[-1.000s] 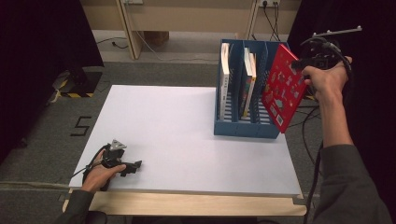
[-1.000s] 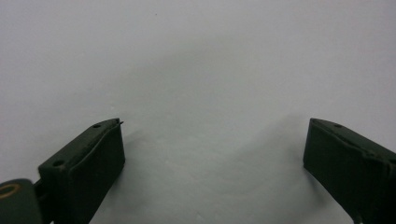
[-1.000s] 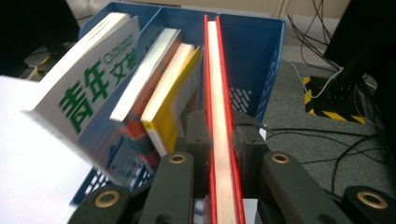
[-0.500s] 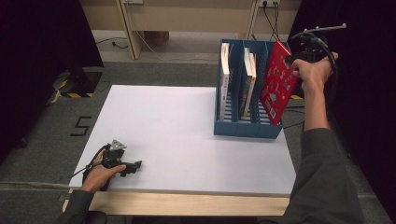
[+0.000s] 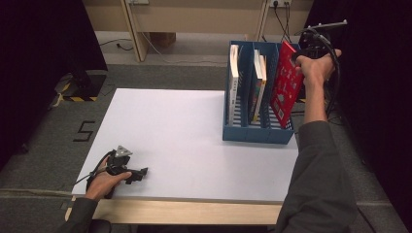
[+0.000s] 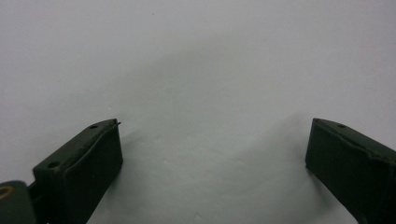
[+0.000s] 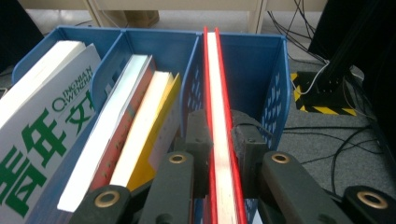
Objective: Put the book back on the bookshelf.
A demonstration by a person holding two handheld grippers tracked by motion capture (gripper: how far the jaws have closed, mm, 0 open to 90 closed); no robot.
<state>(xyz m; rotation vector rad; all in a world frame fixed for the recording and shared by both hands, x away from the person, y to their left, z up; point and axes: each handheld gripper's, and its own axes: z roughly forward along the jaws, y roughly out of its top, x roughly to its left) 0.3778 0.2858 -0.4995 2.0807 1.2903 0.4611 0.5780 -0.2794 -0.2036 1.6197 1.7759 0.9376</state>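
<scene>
While red book [image 7: 219, 135] is clamped by right gripper [image 7: 218, 135] above rightmost slot of blue rack [image 5: 257, 132], left gripper [image 6: 212, 154] is rested on near-left table [image 5: 184, 145], jaws spread, nothing grasped.

The book [image 7: 219, 116] has red covers and white pages. The rack [image 5: 257, 133] is blue with slotted walls. Another book [image 7: 32, 140] is white with green lettering; one [image 7: 154, 135] has a yellow cover. The tabletop [image 5: 184, 141] is white, and both grippers' jaws are black.
</scene>
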